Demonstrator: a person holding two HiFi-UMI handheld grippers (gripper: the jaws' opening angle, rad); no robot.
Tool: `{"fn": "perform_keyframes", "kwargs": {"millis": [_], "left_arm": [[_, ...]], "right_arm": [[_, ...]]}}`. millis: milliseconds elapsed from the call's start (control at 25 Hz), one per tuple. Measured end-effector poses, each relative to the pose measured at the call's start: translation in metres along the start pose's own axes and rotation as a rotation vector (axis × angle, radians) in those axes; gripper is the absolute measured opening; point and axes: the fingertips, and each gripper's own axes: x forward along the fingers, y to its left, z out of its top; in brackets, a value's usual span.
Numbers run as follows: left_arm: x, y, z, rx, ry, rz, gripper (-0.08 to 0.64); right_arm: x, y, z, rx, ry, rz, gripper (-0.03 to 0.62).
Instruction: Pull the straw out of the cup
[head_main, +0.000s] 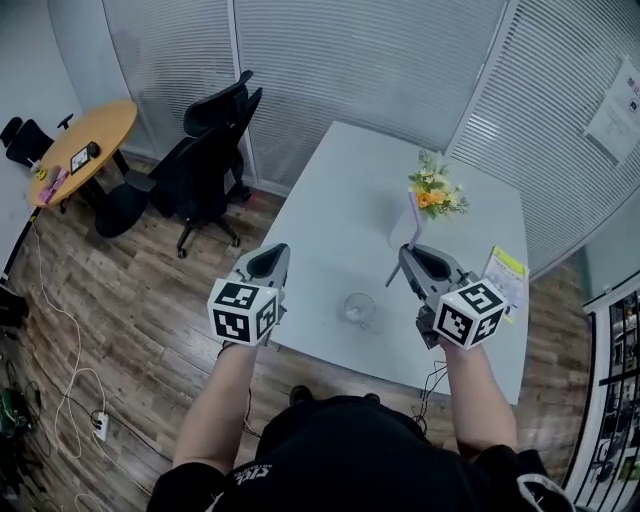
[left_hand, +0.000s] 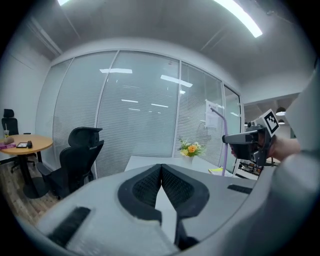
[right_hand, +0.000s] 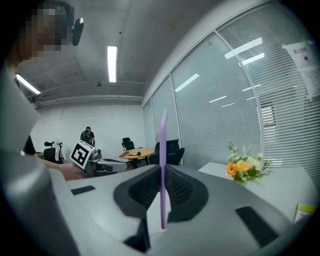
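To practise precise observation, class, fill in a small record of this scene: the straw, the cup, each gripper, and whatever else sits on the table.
Straw: thin lilac plastic straw, upright, clear of the cup
Right hand: right gripper shut on the straw
Left hand: left gripper shut, nothing between its jaws
Cup: clear glass cup standing on the white table, near its front edge
Also on table: orange and white flowers; yellow-green leaflet

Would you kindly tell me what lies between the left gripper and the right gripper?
The head view shows a clear glass cup on the white table between the left gripper and right gripper; nothing else there.
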Motion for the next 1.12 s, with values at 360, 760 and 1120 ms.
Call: {"fn": "perform_keyframes", "kwargs": {"millis": [360, 760, 1120], "left_arm": [[0.027, -0.059, 0.031, 0.040, -0.037, 0.025, 0.011], [0.038, -0.088, 0.039, 0.061, -0.054, 0.061, 0.011], [0.038, -0.088, 0.040, 0.064, -0.052, 0.053, 0.009]], "right_arm": [[-0.094, -0.057, 0.039, -0.047, -0.114, -0.069, 0.026], [-0.139, -0.118, 0.002, 0.014, -0.129, -0.159, 0.026], [-0.138, -0.113, -0.004, -0.022, -0.111, -0.163, 0.023]]}}
